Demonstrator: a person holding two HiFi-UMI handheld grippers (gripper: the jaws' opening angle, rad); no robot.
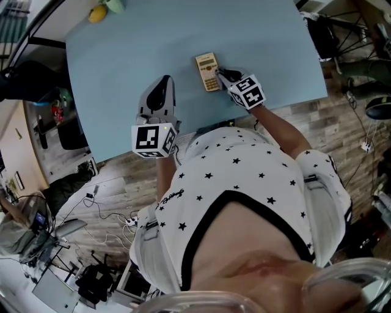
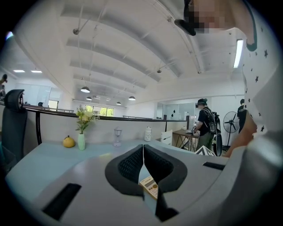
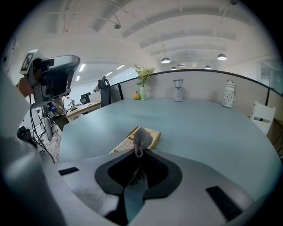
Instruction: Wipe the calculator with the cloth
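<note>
A tan calculator (image 1: pixel 208 71) lies flat on the light blue table (image 1: pixel 122 73), in the middle near the person. My right gripper (image 1: pixel 221 74) is shut on a small grey cloth (image 3: pixel 142 139), which sticks up from the jaw tips and hangs just over the calculator's (image 3: pixel 131 141) near end. My left gripper (image 1: pixel 160 93) hovers to the left of the calculator, jaws shut with nothing between them. Through its jaw gap a corner of the calculator (image 2: pixel 150 186) shows.
A yellow fruit (image 1: pixel 97 13) and a green vase (image 1: pixel 114 5) stand at the table's far left corner. A lamp (image 3: pixel 178 95) and a white jar (image 3: pixel 228 99) stand along the far edge. A person with a backpack (image 2: pixel 207 126) stands beyond the table.
</note>
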